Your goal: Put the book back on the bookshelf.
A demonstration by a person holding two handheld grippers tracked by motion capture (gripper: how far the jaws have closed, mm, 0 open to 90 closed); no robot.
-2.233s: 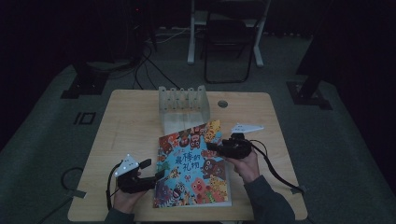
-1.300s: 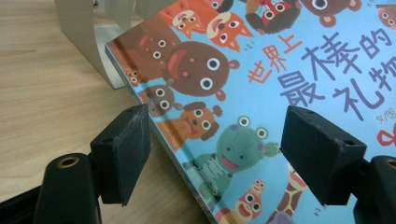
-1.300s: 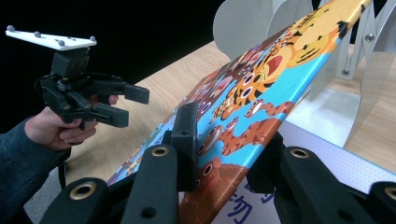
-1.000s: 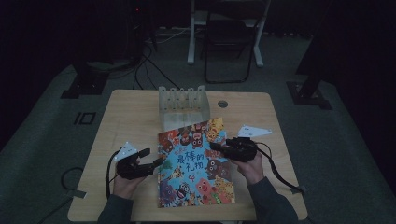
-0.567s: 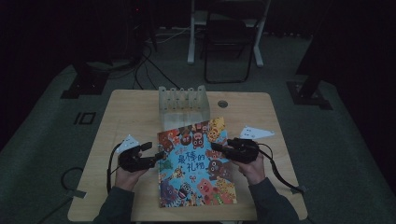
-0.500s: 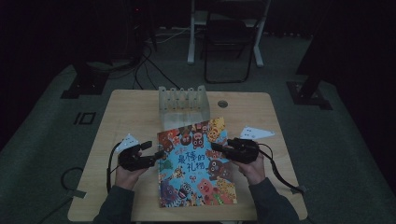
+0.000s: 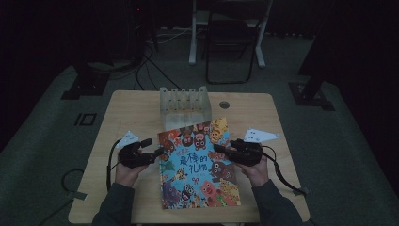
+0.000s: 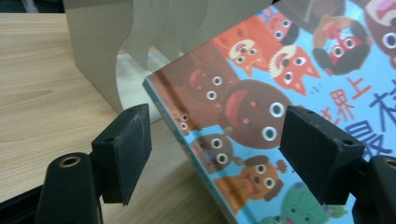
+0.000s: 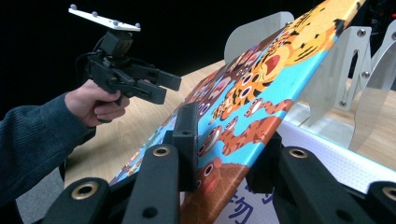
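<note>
I had one colourful picture book with cartoon animal faces on its cover [image 7: 200, 165] at the lower middle of the high view, on the pale wooden bench [image 7: 136, 113]. My right gripper [image 7: 223, 149] sat right of centre in that view, its two black fingers [image 9: 187, 135] clamped shut on the book's right edge; in the right gripper view the cover rose tilted from between them towards the upper right. My left gripper [image 7: 157, 150] was left of centre, just beside the book's left edge. In the left gripper view its two fingers [image 8: 126, 151] stood wide apart, one on either side of the book's corner, neither pressing on it. I counted one translucent plastic rack with upright dividers [image 7: 184, 106] just above the book's top edge; five dividers showed along its top in the high view. Two grey three-cornered plates showed, one on each gripper.
</note>
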